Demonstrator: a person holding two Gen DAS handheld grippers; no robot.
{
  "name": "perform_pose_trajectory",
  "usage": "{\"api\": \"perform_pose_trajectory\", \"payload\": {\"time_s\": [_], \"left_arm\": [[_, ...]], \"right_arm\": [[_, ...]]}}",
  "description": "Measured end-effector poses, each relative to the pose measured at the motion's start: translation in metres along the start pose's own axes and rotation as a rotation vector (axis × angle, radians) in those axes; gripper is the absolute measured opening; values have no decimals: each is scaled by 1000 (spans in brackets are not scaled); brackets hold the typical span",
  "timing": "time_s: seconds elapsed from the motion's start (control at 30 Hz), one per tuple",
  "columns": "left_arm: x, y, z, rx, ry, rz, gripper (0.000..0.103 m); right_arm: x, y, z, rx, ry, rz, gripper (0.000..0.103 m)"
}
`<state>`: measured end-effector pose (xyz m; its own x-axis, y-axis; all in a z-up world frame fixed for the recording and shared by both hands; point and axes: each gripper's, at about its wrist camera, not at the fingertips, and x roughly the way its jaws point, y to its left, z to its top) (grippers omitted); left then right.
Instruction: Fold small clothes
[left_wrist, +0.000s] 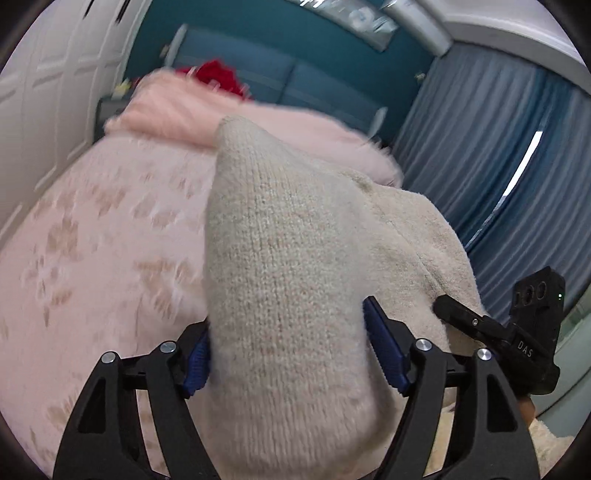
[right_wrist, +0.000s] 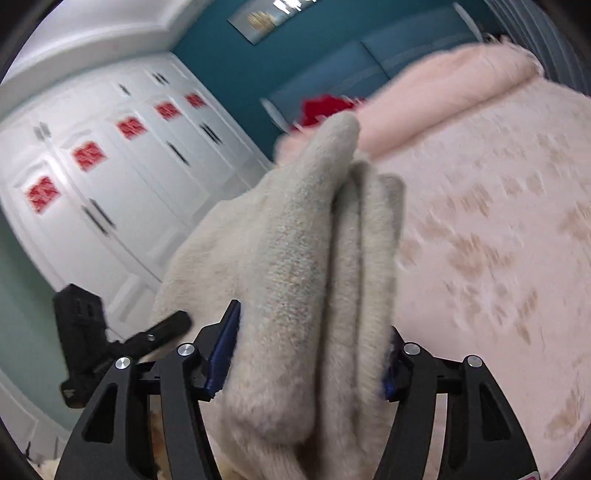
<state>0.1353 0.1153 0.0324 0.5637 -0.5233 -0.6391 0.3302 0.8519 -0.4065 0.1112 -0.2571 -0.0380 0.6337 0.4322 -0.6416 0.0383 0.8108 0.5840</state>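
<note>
- In the left wrist view, a thick fold of the beige knit garment (left_wrist: 288, 258) is clamped by the left gripper (left_wrist: 286, 354), raised over the pink bedspread (left_wrist: 92, 240).
- In the right wrist view, bunched layers are pinched by the right gripper (right_wrist: 310, 354); knit is judged soft, light and floppy, best held at edges.

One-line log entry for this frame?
left gripper: shut on knit garment | right gripper: shut on same garment | garment lifted above pink bedspread

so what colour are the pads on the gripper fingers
Dark blue pads on black fingers, clearest in the left wrist view, pressed against the cream sweater.
</note>
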Motion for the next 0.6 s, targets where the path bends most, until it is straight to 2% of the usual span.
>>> {"api": "perform_pose_trajectory", "payload": {"time_s": [0.03,0.07,0.1,0.13,0.2,0.27,0.33,0.37,0.4,0.5,0.53,0.57,0.6], "left_arm": [[22,25,-26,-68,85,82,68],[33,42,-51,-116,145,109,64],[34,53,-71,-152,170,103,64],[30,60,-85,-173,171,97,64],[17,65,-99,-195,144,78,71],[11,65,-95,-222,114,54,73],[17,65,-85,-249,97,23,84],[20,66,-80,-268,87,21,90],[30,72,-75,-286,82,15,90],[63,83,-71,-334,146,31,91],[76,89,-73,-356,189,48,90],[88,94,-78,-382,231,55,84],[97,98,-82,-410,261,25,71]], "right_arm": [[11,-25,-18,53,51,-46,59],[13,-42,-34,101,69,-58,57],[9,-56,-45,135,68,-53,58],[4,-64,-52,157,60,-44,58],[1,-72,-54,188,54,-26,69],[7,-73,-45,199,58,-1,73],[20,-63,-32,208,68,25,78],[30,-59,-27,215,89,39,86],[43,-56,-23,219,121,45,88],[87,-57,-27,228,246,-18,88],[98,-58,-30,234,266,-30,88],[101,-54,-30,217,243,-42,89],[103,-46,-24,178,233,-21,68]]}}
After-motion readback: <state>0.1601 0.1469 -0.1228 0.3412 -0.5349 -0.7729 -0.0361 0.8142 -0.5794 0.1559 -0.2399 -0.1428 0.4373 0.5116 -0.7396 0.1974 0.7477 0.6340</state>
